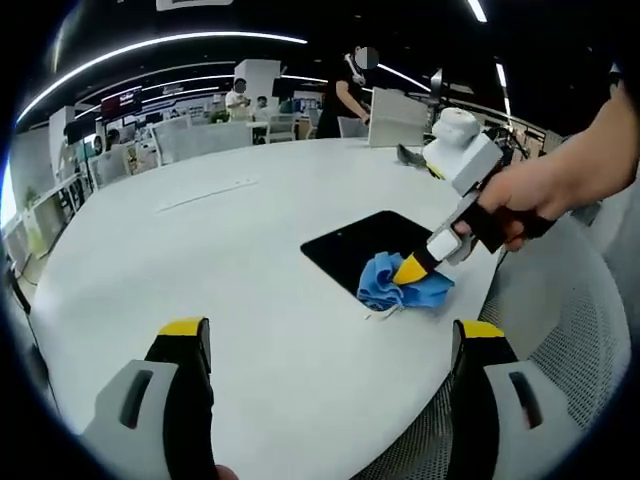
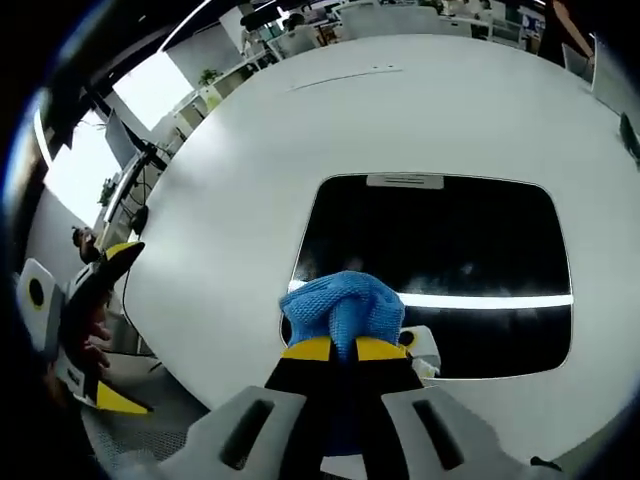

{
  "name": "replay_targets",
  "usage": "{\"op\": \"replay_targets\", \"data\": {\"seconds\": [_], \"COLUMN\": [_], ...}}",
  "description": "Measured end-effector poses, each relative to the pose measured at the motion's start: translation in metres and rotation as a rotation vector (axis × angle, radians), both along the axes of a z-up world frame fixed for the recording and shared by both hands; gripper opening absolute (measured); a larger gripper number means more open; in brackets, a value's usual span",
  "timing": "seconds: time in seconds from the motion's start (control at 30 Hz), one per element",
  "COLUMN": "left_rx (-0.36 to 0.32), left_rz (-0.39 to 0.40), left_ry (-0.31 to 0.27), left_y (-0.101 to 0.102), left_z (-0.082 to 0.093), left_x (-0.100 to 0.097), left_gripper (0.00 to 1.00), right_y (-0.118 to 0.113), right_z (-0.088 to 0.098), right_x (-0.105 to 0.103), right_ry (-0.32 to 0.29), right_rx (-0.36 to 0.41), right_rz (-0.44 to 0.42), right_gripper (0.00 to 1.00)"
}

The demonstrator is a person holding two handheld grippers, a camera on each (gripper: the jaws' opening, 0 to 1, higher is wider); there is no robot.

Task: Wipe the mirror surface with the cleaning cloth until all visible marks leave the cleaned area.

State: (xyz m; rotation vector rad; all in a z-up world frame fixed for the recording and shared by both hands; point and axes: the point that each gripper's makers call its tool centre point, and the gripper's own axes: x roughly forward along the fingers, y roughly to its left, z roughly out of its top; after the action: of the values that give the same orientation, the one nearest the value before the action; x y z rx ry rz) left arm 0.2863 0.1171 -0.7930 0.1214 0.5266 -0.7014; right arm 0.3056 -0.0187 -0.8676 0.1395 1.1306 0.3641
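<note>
On the near edge of the mirror (image 2: 440,270) sits the blue cleaning cloth (image 2: 343,308), bunched up and clamped between the yellow-tipped jaws of the right gripper (image 2: 344,349). Jaws are drawn tight on the fabric, w/ a fold bulging out ahead of them. Cloth is pressed to the dark glass near its lower-left corner; a small pale thing just right of the jaws, can't tell what.

Mirror lies flat on the round white surface (image 2: 230,170), near the rim closest to the person. Glass reads black w/ a bright strip-light reflection across it and a few faint specks mid-pane; too small to say if marks or reflections.

Left gripper view: cloth (image 1: 405,283) at the mirror's (image 1: 360,245) near corner, right gripper (image 1: 412,268) tip on it, a hand (image 1: 535,200) around its handle. Left gripper (image 1: 330,345) hangs over bare surface, well apart from the mirror, jaws spread wide, nothing between.

Progress, best guess: wiping underway at one corner. Most of the pane not yet under the cloth, so bulk of the passes prob. left.
</note>
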Motion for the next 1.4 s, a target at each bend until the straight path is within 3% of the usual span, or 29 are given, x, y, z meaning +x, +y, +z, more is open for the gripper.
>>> {"op": "replay_targets", "data": {"seconds": [0.2, 0.67, 1.4], "left_rx": [0.006, 0.008, 0.009], "left_rz": [-0.004, 0.007, 0.017], "left_ry": [0.004, 0.003, 0.003], "left_y": [0.0, 0.001, 0.003], "left_z": [-0.001, -0.002, -0.002], "left_x": [0.0, 0.0, 0.002], "left_gripper": [0.99, 0.99, 0.99], "right_y": [0.001, 0.0, -0.033], "right_z": [0.0, 0.0, 0.0], "right_x": [-0.01, -0.014, -0.013], "right_ry": [0.037, 0.043, 0.049], "right_rx": [0.01, 0.018, 0.027], "right_rz": [0.0, 0.014, -0.03], "right_gripper": [0.0, 0.0, 0.0]}}
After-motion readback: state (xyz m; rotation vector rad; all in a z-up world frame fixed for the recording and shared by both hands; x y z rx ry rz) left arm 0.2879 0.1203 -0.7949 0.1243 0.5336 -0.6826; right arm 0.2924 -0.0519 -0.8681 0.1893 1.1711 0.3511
